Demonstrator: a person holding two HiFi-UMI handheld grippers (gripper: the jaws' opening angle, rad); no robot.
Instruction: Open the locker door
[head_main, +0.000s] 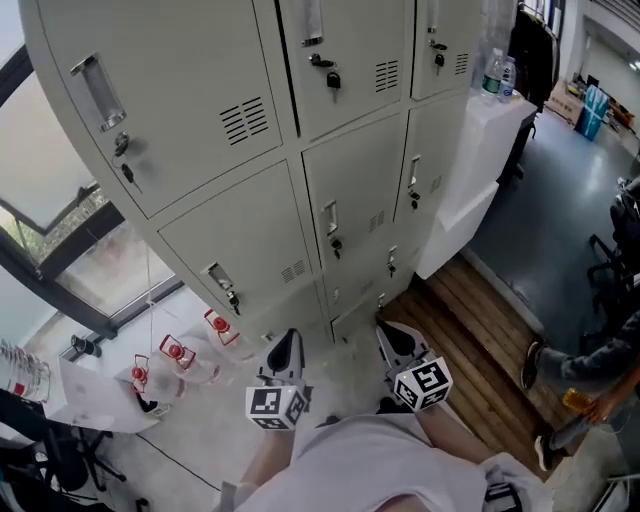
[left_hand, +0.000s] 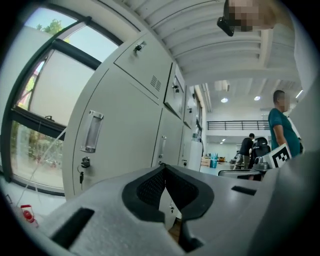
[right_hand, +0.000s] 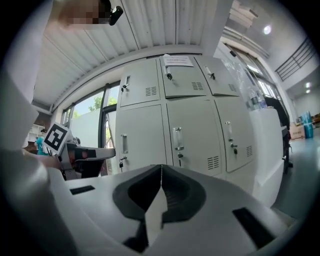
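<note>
A bank of grey metal lockers (head_main: 250, 120) fills the head view, all doors closed. Each door has a recessed handle (head_main: 330, 217) with a key hanging in the lock below it (head_main: 336, 245). My left gripper (head_main: 288, 350) and right gripper (head_main: 392, 340) hang side by side low in front of the bottom row, well short of the doors and touching nothing. The left gripper (left_hand: 164, 167) is shut and empty, facing a door with a handle (left_hand: 92, 131). The right gripper (right_hand: 161, 166) is also shut and empty, with the locker doors (right_hand: 192, 135) ahead of it.
A white cabinet (head_main: 480, 150) carrying water bottles (head_main: 497, 72) stands right of the lockers. Wooden flooring (head_main: 480, 330) runs along its foot. A person (head_main: 590, 380) sits at the far right. A window (head_main: 60, 230) and red-capped items (head_main: 178, 352) lie to the left.
</note>
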